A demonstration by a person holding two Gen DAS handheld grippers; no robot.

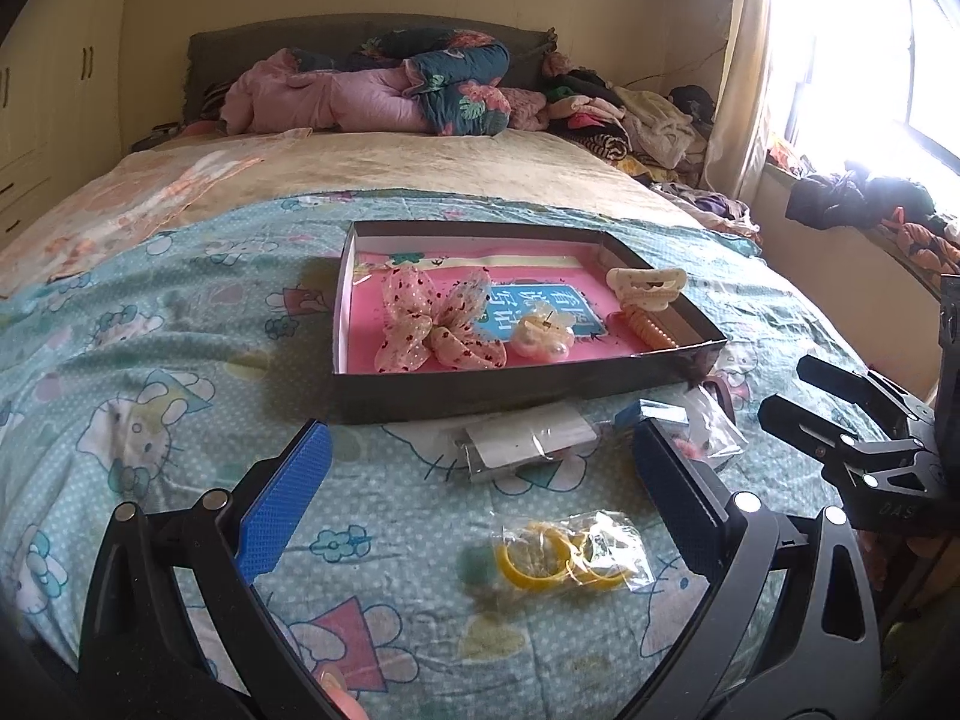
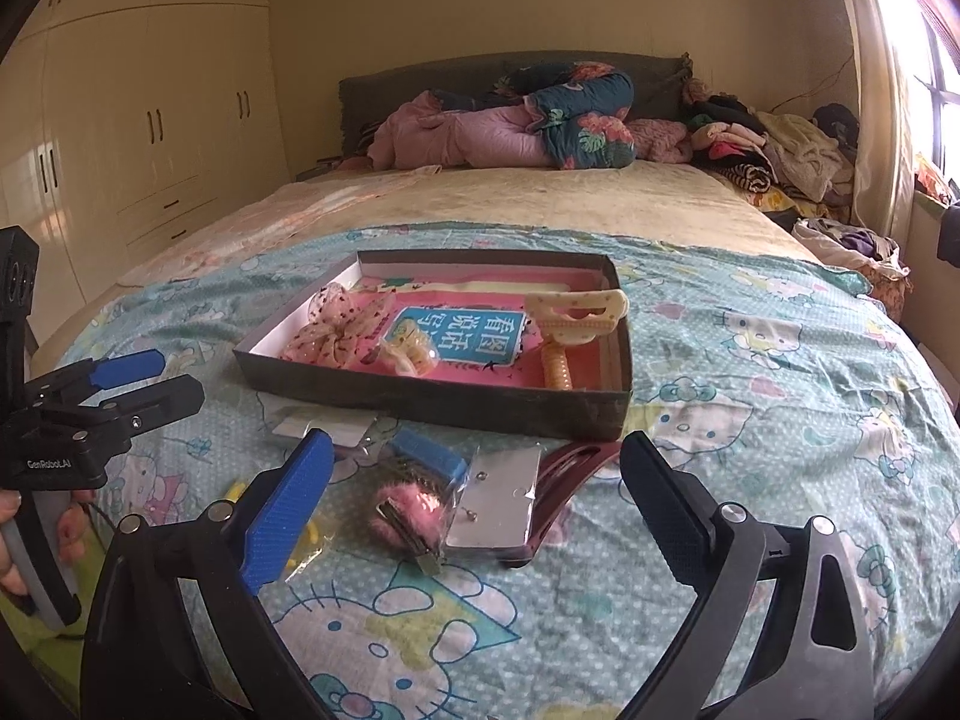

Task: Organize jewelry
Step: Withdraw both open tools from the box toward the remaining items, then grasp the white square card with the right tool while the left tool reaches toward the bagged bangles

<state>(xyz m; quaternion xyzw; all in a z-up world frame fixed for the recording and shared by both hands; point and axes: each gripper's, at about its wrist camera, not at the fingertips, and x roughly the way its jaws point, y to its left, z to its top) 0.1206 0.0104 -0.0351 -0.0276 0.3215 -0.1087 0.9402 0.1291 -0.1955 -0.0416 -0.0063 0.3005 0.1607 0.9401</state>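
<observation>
Both grippers hang wide open, gripping nothing. Left gripper [image 1: 480, 504] frames a crinkly clear bag of yellow plastic rings [image 1: 561, 555] on the bed [image 1: 180, 312]; the shallow cardboard tray [image 1: 516, 393] sits at twelve o'clock. Right gripper [image 2: 477, 501] frames a fuzzy pink hair clip [image 2: 405, 507].

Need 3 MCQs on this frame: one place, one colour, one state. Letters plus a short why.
1. Where is the bag of rings?
A. in the tray
B. on the sheet, between the left tool's fingers
C. on the pillows

2. What colour are the rings?
A. yellow
B. red
C. black

3. How is the right tool?
A. shut on the maroon clip
B. shut, empty
C. open

Key: B, the bag lies on the bedsheet in front of the tray, in the left tool's gap; A, yellow shows through the plastic; C, its fingers stand wide apart over the pink pom-pom packet.
</observation>
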